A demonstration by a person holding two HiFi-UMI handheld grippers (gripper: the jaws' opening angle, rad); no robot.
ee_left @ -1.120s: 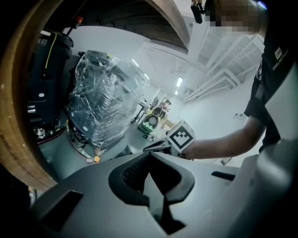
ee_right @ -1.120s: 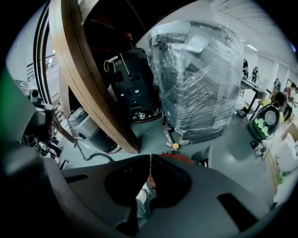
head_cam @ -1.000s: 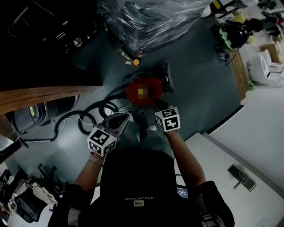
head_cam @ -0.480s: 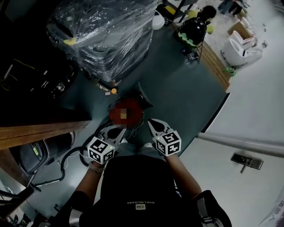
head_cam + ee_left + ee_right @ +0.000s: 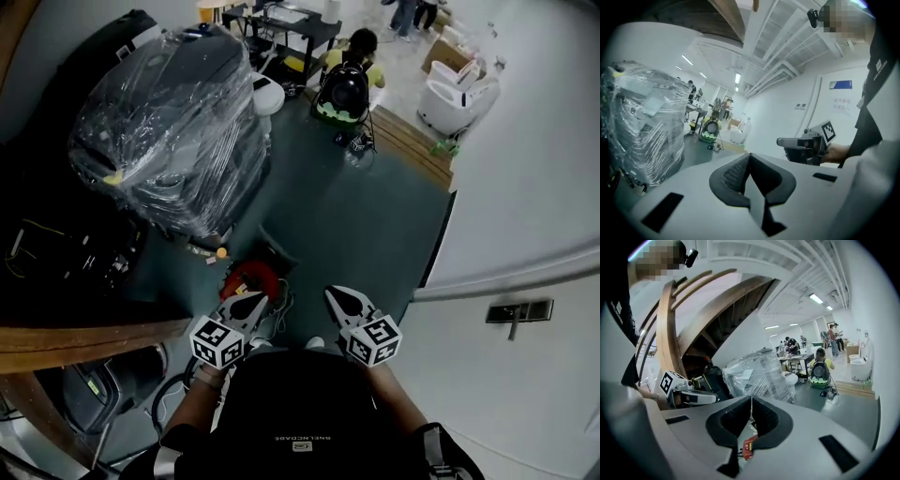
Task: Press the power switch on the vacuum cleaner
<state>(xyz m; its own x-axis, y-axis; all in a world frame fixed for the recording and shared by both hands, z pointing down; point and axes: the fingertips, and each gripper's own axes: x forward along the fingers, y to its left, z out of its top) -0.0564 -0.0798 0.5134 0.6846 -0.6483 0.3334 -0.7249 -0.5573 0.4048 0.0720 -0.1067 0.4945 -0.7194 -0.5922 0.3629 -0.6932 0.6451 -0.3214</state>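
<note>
Upper left of my head view, there's a big bundle wrapped in clear plastic film (image 5: 173,131), standing on the dark teal floor (image 5: 366,216). A small orange thing (image 5: 221,251) lies on the floor just below the bundle's lower edge. Top centre, I see a black cart (image 5: 281,23). Right of it is a person in a yellow top (image 5: 361,45), with a round black-and-green pack (image 5: 342,94) right against them. Pale wooden boards (image 5: 408,141) line the floor's far edge, with a bulky white unit (image 5: 455,94) beyond, upper right. The right side is white wall (image 5: 525,206) carrying a metal handle (image 5: 514,311). Lower left, a curved wooden beam (image 5: 84,337) crosses the frame.
</note>
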